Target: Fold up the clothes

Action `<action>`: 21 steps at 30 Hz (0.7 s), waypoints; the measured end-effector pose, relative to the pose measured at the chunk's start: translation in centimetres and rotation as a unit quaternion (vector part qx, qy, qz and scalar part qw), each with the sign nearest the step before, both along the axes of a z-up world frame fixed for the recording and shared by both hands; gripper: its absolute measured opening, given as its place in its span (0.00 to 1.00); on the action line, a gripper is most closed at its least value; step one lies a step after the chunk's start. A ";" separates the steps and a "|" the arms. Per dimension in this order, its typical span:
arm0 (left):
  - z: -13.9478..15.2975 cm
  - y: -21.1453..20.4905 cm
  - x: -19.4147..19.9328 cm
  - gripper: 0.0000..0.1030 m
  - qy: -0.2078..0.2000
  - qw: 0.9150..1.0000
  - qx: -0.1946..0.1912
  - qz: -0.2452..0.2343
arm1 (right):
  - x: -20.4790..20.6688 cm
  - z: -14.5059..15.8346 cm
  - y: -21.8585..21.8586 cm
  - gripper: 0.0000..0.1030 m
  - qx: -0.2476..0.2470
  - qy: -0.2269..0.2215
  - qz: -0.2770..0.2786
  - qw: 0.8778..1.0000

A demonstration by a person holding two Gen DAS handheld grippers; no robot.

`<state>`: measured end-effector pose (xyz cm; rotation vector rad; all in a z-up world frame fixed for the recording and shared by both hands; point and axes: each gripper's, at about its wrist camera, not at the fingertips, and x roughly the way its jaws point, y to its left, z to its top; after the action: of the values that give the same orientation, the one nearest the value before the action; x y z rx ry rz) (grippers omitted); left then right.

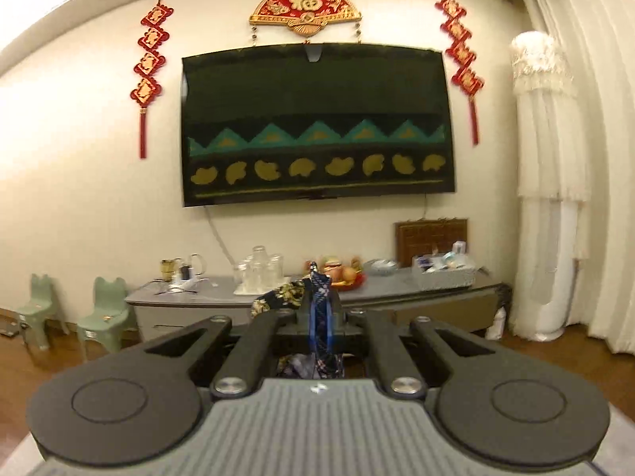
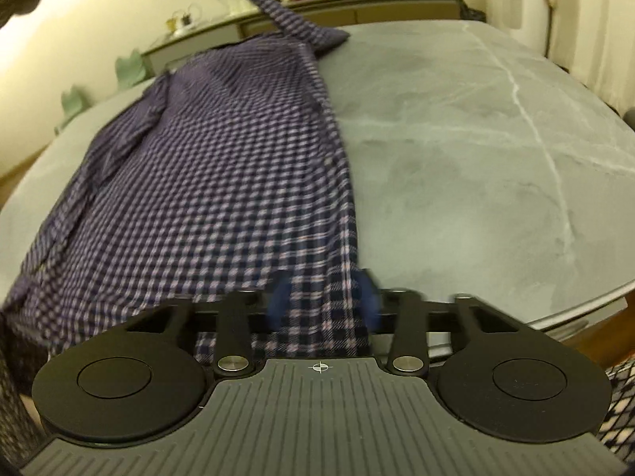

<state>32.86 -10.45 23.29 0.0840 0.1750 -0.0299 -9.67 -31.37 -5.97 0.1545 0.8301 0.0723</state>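
A dark blue and white checked shirt (image 2: 206, 166) lies spread over the left half of the grey marble table (image 2: 456, 158). One sleeve rises off it towards the top of the right wrist view. My left gripper (image 1: 320, 277) is held high, pointing at the far wall, and is shut on a thin fold of the shirt (image 1: 320, 317), which hangs below it. My right gripper (image 2: 323, 297) is low at the table's near edge. Its blue pads (image 2: 279, 297) are blurred and stand apart on either side of the shirt's near hem, which lies flat between them.
A wall television (image 1: 317, 123) hangs above a long grey sideboard (image 1: 178, 309) with jars, fruit and a basket on it. Two green stools (image 1: 103, 309) stand to its left, a covered tower unit (image 1: 547, 198) and curtains to its right. A patterned sleeve (image 2: 619, 404) shows at lower right.
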 end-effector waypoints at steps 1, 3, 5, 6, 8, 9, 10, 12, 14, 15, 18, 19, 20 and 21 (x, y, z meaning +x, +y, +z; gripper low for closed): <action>-0.5 0.4 0.2 0.05 0.002 1.000 0.005 0.005 | -0.1 0.1 0.4 0.11 -0.008 -0.003 0.006 1.000; -1.4 1.2 0.4 0.05 0.010 1.000 0.003 0.013 | -0.3 0.5 1.1 0.07 -0.016 -0.009 0.015 1.000; -2.1 2.2 0.2 0.05 0.012 1.000 -0.006 0.022 | -1.0 0.8 1.3 0.07 0.001 -0.009 0.021 1.000; -2.2 2.6 0.1 0.05 0.010 1.000 -0.010 0.024 | -1.3 1.0 1.4 0.07 0.009 -0.009 0.024 1.000; -2.4 3.5 -0.4 0.05 0.005 0.999 -0.020 0.028 | -2.1 0.9 1.2 0.07 0.020 -0.004 0.025 0.999; -2.4 3.8 -0.6 0.05 0.002 0.999 -0.024 0.030 | -2.4 0.9 1.2 0.07 0.021 -0.001 0.023 0.999; -2.4 4.2 -0.9 0.05 -0.001 0.999 -0.028 0.032 | -2.4 0.9 1.1 0.07 0.021 0.000 0.020 1.000; -2.5 4.8 -1.5 0.05 -0.004 0.999 -0.032 0.032 | -2.4 1.0 1.0 0.18 0.020 0.001 0.014 1.000; -2.7 5.1 -2.0 0.05 -0.004 0.999 -0.026 0.031 | -2.1 1.0 1.0 0.44 0.012 0.005 0.002 1.000; -2.9 5.1 -2.2 0.05 -0.004 0.999 -0.021 0.031 | -1.9 0.9 1.0 0.53 0.007 0.007 -0.003 1.000; -3.2 5.4 -2.8 0.05 -0.008 0.999 -0.005 0.038 | -1.9 0.8 1.5 0.28 -0.005 0.014 0.001 1.000; -3.3 5.6 -3.1 0.05 -0.012 0.999 -0.004 0.045 | -1.8 0.7 1.6 0.14 -0.009 0.016 0.002 1.000; -3.4 5.8 -3.5 0.05 -0.020 0.998 -0.004 0.052 | -2.2 0.9 1.8 0.01 -0.020 0.012 0.003 1.000; -3.5 6.0 -3.9 0.05 -0.028 0.998 -0.004 0.059 | -2.6 1.3 2.3 0.01 -0.041 -0.001 0.006 0.999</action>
<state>28.92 -4.45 19.80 0.0668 0.1228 0.0901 -12.28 -29.11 -4.64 0.0726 0.8313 0.0497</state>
